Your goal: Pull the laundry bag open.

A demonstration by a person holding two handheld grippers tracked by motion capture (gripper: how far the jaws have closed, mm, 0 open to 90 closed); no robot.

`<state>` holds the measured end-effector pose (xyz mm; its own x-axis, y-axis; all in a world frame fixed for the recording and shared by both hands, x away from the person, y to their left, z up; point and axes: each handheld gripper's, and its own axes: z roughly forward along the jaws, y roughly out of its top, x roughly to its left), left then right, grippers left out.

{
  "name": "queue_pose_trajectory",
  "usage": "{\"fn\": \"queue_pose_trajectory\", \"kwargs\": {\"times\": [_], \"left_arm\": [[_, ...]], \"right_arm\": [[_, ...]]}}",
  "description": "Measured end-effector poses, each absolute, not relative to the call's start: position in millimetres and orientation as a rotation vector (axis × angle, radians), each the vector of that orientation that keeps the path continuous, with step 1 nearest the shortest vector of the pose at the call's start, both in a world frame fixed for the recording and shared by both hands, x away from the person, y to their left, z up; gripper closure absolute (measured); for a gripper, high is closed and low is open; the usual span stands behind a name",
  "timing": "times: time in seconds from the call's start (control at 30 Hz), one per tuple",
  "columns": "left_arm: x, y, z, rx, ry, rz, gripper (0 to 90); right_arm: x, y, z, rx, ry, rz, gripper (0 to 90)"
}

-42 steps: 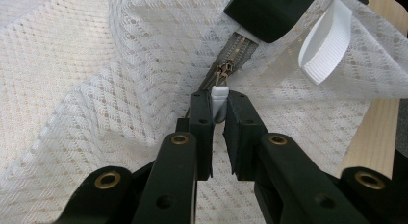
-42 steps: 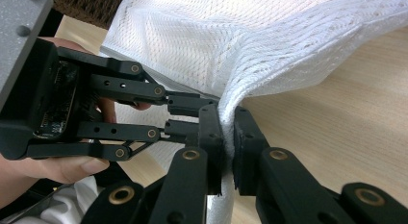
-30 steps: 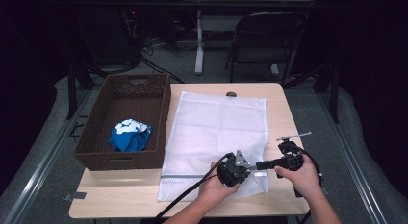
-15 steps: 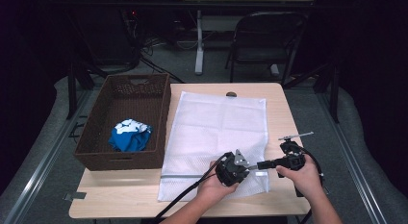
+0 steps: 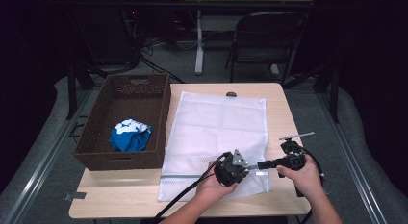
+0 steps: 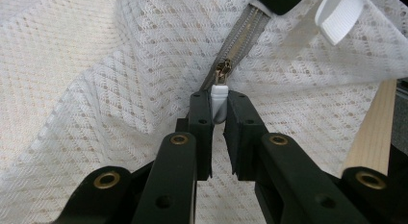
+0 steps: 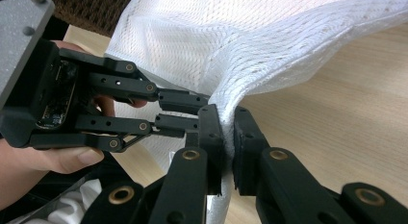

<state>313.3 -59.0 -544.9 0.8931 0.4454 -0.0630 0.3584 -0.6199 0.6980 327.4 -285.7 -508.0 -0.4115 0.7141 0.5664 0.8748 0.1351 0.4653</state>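
Mesh laundry bag (image 5: pixel 216 137): flat on the bench (image 5: pixel 284 108), zipper edge nearest the person, just beside the wicker basket (image 5: pixel 125 123).

Left hand-held gripper (image 5: pixel 232 167): nearly closed, pinching the white zipper pull (image 6: pixel 219 103) between its pads. Right hand-held gripper (image 5: pixel 261 164): nearly closed, clamped on a bunched fold of mesh at the bag's near right corner and lifting it slightly off the bench.

Progress, as judged: both grips set, pull positioned at the right end of the zipper (image 5: pixel 187 176). Zipper teeth ahead of the pull closed in the left gripper view; run toward the left still to be opened. Blue-and-white cloth (image 5: pixel 130 135) in the basket, not yet moved; loading it into the bag probably the later step.

View differences:
- Left gripper view: slider, teeth and pull in detail, plus a white fabric loop (image 6: pixel 339 12) at the corner.
- Right gripper view: mesh fold pressed between the pads, left hand-held gripper (image 7: pixel 185 111) close alongside.
- High view: whole layout, basket contents, folding chair (image 5: pixel 267 41) beyond the bench.
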Motion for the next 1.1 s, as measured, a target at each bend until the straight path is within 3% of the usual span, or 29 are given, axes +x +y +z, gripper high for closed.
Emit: {"fn": "queue_pose_trajectory", "kwargs": {"times": [1.1], "left_arm": [[310, -57, -538, 2.25, 0.578, 0.147, 81.9]], "right_arm": [[327, -281, -509, -1.558, -2.205, -1.134, 84.7]]}}
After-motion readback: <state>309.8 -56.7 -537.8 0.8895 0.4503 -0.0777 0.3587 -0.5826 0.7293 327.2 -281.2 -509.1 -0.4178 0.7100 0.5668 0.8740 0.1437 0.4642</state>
